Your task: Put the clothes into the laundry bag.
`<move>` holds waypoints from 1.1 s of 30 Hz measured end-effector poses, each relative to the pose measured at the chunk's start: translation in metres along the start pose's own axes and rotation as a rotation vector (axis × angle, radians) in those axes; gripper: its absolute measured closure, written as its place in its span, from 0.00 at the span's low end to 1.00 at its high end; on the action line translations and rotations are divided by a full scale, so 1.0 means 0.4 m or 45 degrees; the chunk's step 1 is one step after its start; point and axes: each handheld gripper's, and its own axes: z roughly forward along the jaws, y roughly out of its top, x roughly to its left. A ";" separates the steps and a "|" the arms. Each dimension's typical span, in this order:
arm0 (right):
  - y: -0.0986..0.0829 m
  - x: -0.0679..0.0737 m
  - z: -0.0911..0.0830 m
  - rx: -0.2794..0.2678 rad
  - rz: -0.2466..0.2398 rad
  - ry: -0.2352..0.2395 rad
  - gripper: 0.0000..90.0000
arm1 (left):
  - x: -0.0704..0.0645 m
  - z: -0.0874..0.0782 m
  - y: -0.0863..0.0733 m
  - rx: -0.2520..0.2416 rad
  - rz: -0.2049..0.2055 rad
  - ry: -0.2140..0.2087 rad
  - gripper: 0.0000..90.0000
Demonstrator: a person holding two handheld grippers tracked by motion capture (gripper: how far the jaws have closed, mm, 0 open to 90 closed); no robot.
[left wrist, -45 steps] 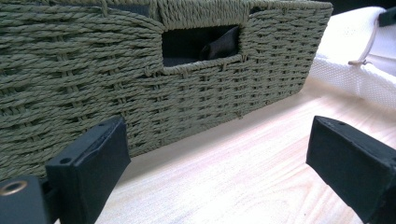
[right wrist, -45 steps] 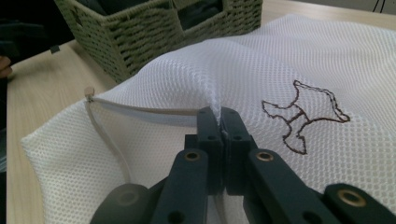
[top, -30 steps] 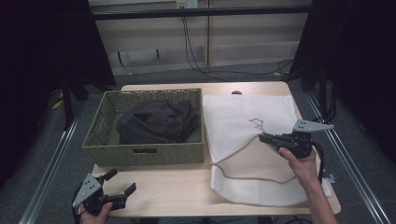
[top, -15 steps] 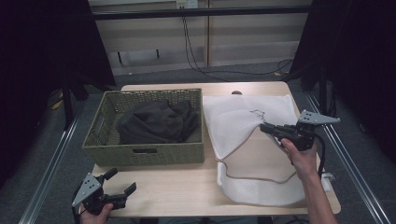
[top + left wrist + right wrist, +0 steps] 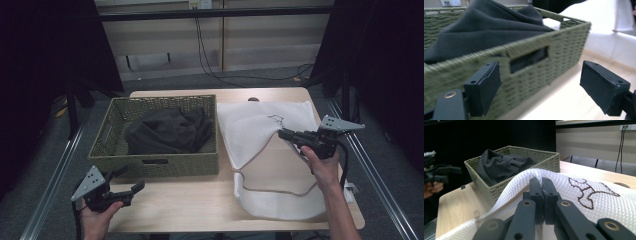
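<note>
The right gripper (image 5: pixel 286 134), jaws clenched on a raised fold of the white mesh laundry bag (image 5: pixel 260 130) lying right of the woven basket (image 5: pixel 150 165), lifts its upper layer, apparently to open it for the dark garment (image 5: pixel 167 132) inside the basket, while the left gripper (image 5: pixel 131 189) waits with jaws spread at the table's (image 5: pixel 200 200) near edge.

- Two handheld grippers, black throughout: left gripper (image 5: pixel 131 189), right gripper (image 5: pixel 283 133).
- Grey three-cornered plate (image 5: pixel 341 123) atop each.
- Black cable (image 5: pixel 343 159) trailing from the right one.
- Blocky black pads (image 5: pixel 606 90) with small screw holes.
- Brass-ringed pivots (image 5: pixel 565 203) on flat black links.
- Forearms bare, no sleeves.
</note>
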 end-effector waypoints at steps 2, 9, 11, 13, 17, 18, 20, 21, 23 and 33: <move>-0.001 0.002 0.000 0.003 0.002 0.000 0.99 | 0.017 0.007 0.021 0.038 -0.020 -0.034 0.18; -0.005 0.001 0.001 0.009 0.004 -0.001 0.99 | 0.060 0.008 0.089 0.025 0.070 -0.034 0.16; -0.006 0.002 0.003 0.013 0.005 -0.002 0.99 | 0.075 0.017 0.111 0.030 0.060 -0.046 0.16; -0.006 0.001 0.006 0.015 0.002 0.000 0.99 | 0.092 0.024 0.131 0.067 0.096 -0.048 0.15; -0.006 0.000 0.006 0.016 0.001 -0.002 0.99 | 0.122 0.046 0.163 0.090 0.107 -0.052 0.10; -0.006 0.000 0.005 0.016 0.000 -0.003 0.99 | 0.129 0.053 0.172 0.110 0.121 -0.053 0.09; -0.007 0.000 0.005 0.017 0.002 -0.002 0.99 | 0.137 0.069 0.189 0.117 0.143 -0.058 0.07; -0.007 0.000 0.005 0.019 0.005 -0.004 0.99 | 0.138 0.077 0.199 0.136 0.151 -0.066 0.07; -0.007 -0.001 0.005 0.019 0.003 -0.002 0.99 | 0.140 0.093 0.217 0.167 0.197 -0.064 0.05; -0.009 -0.004 0.007 0.022 0.003 -0.003 0.99 | 0.207 0.193 0.266 0.291 0.209 -0.166 0.07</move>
